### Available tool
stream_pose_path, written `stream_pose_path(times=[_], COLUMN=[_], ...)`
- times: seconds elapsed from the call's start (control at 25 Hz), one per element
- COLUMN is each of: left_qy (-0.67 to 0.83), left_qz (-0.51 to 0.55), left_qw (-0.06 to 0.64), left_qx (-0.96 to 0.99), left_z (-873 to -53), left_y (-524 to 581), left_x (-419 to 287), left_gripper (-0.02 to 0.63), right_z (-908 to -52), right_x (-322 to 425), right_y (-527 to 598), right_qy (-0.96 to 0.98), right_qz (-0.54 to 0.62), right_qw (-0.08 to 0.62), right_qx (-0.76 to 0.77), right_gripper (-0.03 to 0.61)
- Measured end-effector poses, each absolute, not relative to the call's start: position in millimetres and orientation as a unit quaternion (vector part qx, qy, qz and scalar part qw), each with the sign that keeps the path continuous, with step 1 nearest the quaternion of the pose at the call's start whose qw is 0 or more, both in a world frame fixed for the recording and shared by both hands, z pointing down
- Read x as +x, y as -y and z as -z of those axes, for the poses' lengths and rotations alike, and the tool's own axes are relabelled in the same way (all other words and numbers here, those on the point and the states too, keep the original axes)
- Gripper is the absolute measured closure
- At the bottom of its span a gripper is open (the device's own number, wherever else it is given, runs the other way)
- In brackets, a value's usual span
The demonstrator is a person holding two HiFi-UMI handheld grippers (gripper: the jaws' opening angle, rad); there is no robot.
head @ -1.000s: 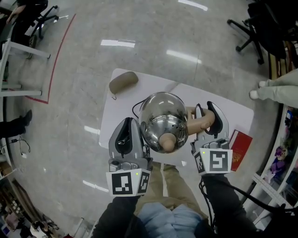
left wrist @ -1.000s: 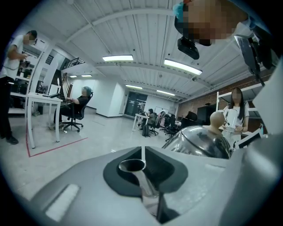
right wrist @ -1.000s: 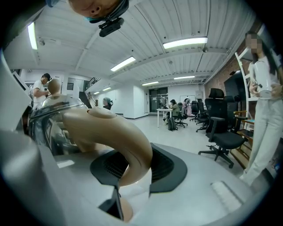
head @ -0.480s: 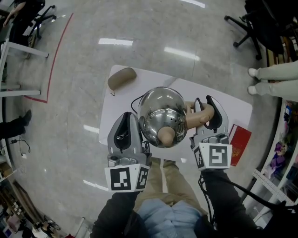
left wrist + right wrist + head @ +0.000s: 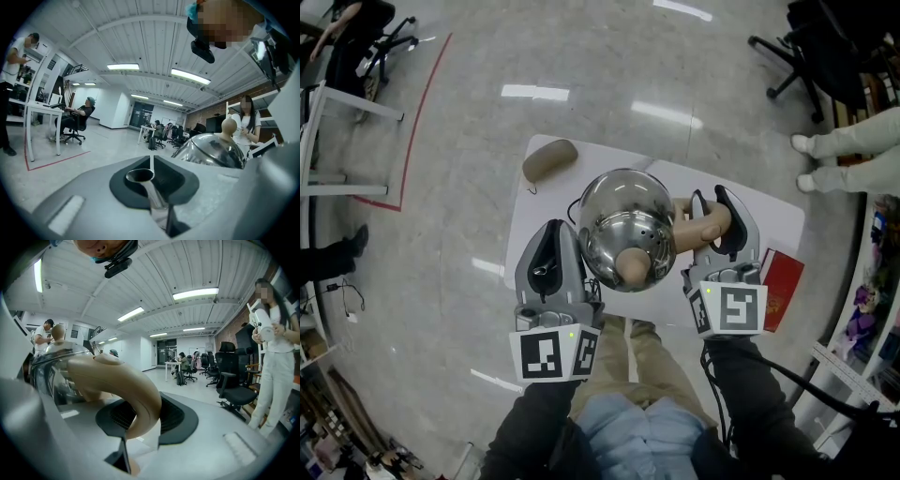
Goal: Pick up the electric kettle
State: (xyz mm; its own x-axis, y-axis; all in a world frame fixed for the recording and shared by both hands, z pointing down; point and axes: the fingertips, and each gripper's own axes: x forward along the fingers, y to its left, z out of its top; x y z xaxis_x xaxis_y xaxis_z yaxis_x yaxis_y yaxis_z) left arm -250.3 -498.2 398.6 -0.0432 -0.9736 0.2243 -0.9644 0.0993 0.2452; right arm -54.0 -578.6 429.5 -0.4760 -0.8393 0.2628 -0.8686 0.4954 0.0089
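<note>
The electric kettle (image 5: 626,230) is a shiny steel globe with a tan lid knob (image 5: 630,265) and a tan curved handle (image 5: 705,225). It hangs above the white table (image 5: 542,211), held from both sides. My left gripper (image 5: 553,251) is shut on the kettle's thin metal spout (image 5: 146,190), which lies between the jaws in the left gripper view. My right gripper (image 5: 720,225) is shut on the handle (image 5: 129,385), which fills the gap between its jaws in the right gripper view. The steel body (image 5: 211,150) shows just right of the left jaws.
A tan oval object (image 5: 548,159) with a dark cord lies at the table's far left corner. A red packet (image 5: 783,292) sits off the table's right edge. An office chair (image 5: 811,56) and a person's legs (image 5: 853,150) are at the far right.
Both grippers have risen a little with the kettle between them, so it stands slightly higher over the table. The grips look the same.
</note>
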Motion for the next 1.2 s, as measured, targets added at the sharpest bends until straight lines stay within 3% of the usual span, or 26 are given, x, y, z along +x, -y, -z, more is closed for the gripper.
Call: stream_pose_path(times=[0.6,1.2], left_qy=[0.734,0.734], left_qz=[0.04,0.048], left_qw=[0.124,0.111], left_qx=[0.666,0.668], left_z=[-325,-306], left_y=[480,462], left_x=[-254,-249], left_gripper=[0.589,0.589], right_z=[-358,-338], right_x=[-58,-54], right_y=[564,548], right_qy=[0.863,0.865], right_qz=[-0.036,-0.022], right_qw=[0.08,0.063], right_qx=[0.497,0.498], right_gripper=[0.428,0.43])
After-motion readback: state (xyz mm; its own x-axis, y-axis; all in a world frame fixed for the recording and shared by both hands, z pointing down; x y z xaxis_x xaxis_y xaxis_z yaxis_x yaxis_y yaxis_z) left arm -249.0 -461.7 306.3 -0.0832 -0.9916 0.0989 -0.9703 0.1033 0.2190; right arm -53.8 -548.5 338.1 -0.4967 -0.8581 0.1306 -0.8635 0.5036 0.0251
